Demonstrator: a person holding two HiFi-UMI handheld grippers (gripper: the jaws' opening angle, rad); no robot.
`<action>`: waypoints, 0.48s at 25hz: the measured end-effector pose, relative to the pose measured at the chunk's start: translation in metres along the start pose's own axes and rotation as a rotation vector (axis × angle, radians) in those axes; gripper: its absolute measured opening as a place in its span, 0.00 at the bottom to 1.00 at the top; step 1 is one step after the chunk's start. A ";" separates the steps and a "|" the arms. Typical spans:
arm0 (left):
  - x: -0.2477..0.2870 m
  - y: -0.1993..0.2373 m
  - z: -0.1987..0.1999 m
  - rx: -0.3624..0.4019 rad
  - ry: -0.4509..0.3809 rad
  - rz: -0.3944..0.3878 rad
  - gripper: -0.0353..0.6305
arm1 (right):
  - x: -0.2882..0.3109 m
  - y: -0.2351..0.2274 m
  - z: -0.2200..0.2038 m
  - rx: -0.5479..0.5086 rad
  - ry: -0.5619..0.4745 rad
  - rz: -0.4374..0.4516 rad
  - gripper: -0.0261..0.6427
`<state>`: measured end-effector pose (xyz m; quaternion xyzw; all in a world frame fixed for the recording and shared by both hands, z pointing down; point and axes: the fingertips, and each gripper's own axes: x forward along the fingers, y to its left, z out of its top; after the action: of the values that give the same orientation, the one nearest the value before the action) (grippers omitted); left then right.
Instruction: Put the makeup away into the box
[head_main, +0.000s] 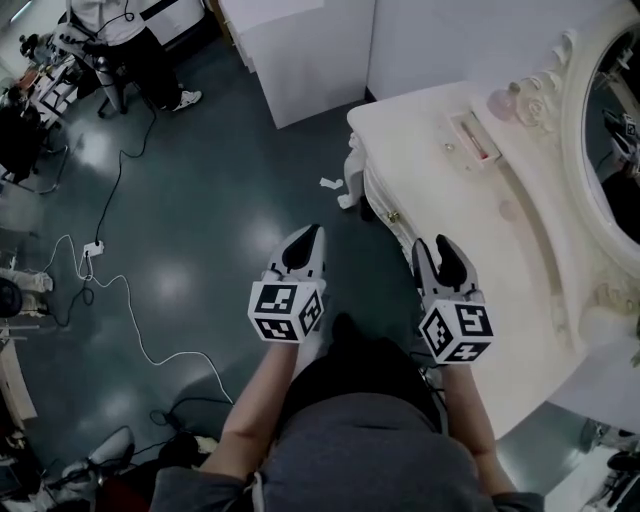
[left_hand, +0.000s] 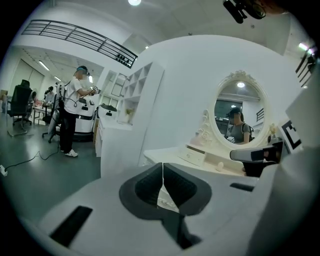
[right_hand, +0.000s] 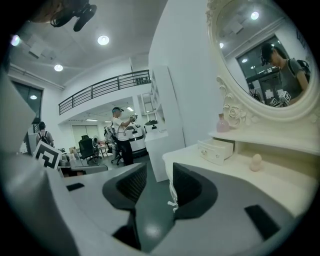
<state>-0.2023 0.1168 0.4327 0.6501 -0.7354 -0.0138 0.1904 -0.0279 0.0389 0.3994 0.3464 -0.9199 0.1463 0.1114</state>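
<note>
A white dressing table (head_main: 470, 290) fills the right of the head view. On its back part stands a small white drawer box (head_main: 473, 135), pulled open, with a pink bottle (head_main: 505, 102) beside it. A pale pink egg-shaped sponge (head_main: 508, 211) lies on the tabletop. My left gripper (head_main: 308, 232) hangs over the floor left of the table, jaws shut and empty. My right gripper (head_main: 433, 243) hovers at the table's front edge, open, nothing between its fingers. The right gripper view shows the box (right_hand: 216, 150), sponge (right_hand: 256, 161) and bottle (right_hand: 222, 122) ahead to the right.
An oval mirror (head_main: 615, 130) in a carved frame backs the table. A white cabinet (head_main: 300, 50) stands behind it. Cables (head_main: 110, 280) trail over the dark floor at left, and a person (head_main: 120, 40) stands at the far upper left.
</note>
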 end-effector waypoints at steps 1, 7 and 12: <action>0.002 -0.001 0.000 0.000 0.003 -0.008 0.07 | 0.000 -0.004 0.000 0.002 0.000 -0.012 0.29; 0.022 -0.012 0.000 0.012 0.023 -0.050 0.07 | -0.002 -0.037 0.002 0.025 -0.002 -0.094 0.29; 0.041 -0.022 0.001 0.034 0.036 -0.084 0.07 | -0.006 -0.072 0.006 0.056 -0.024 -0.177 0.30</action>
<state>-0.1851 0.0740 0.4365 0.6836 -0.7042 0.0021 0.1918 0.0239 -0.0115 0.4056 0.4309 -0.8825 0.1577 0.1033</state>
